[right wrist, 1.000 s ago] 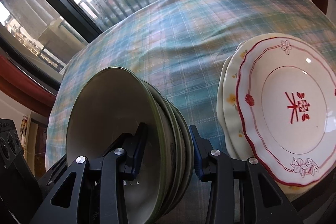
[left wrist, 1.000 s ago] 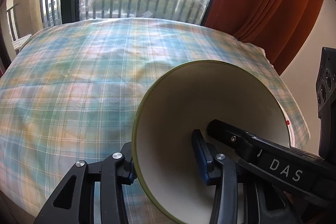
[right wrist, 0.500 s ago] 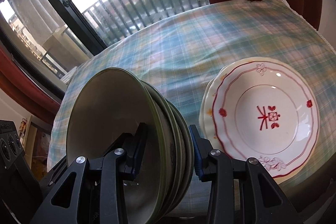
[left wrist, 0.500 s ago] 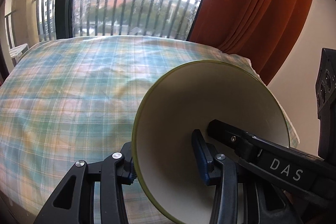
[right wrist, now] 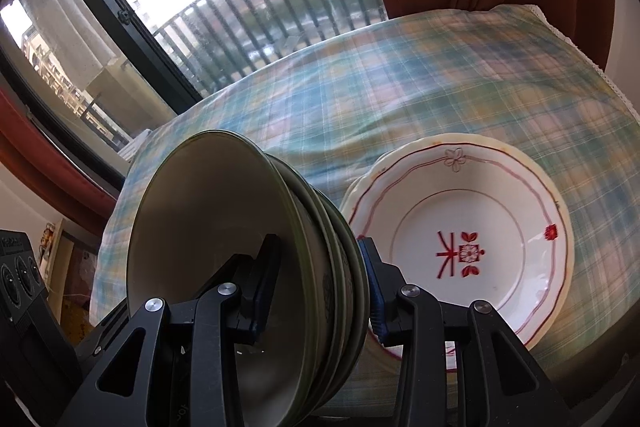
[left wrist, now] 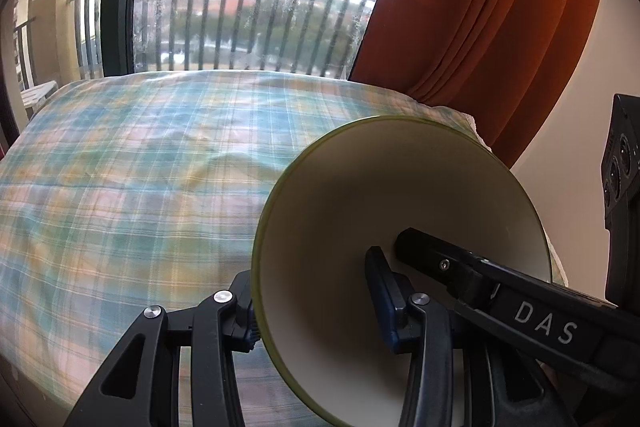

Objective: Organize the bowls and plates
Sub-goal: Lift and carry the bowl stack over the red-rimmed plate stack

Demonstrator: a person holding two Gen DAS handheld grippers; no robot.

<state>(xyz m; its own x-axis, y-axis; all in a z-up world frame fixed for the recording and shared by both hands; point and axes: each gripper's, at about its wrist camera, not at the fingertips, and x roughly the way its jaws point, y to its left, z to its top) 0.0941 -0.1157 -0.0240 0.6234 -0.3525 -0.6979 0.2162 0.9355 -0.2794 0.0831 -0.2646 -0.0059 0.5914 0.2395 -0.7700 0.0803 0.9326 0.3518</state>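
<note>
My left gripper is shut on the rim of a cream bowl with a green edge, held tilted above the plaid tablecloth. The other gripper's black finger marked DAS reaches into this bowl. My right gripper is shut on the rims of a nested stack of green bowls, held on edge. To its right a stack of white plates with a red pattern lies on the tablecloth.
The table stands before a window with a balcony railing. An orange curtain hangs at the right. A black device is at the right edge, beyond the table's edge.
Both grippers have pulled back and up from the table with their bowls. The plates look smaller and farther away, and more of the window and curtain shows.
</note>
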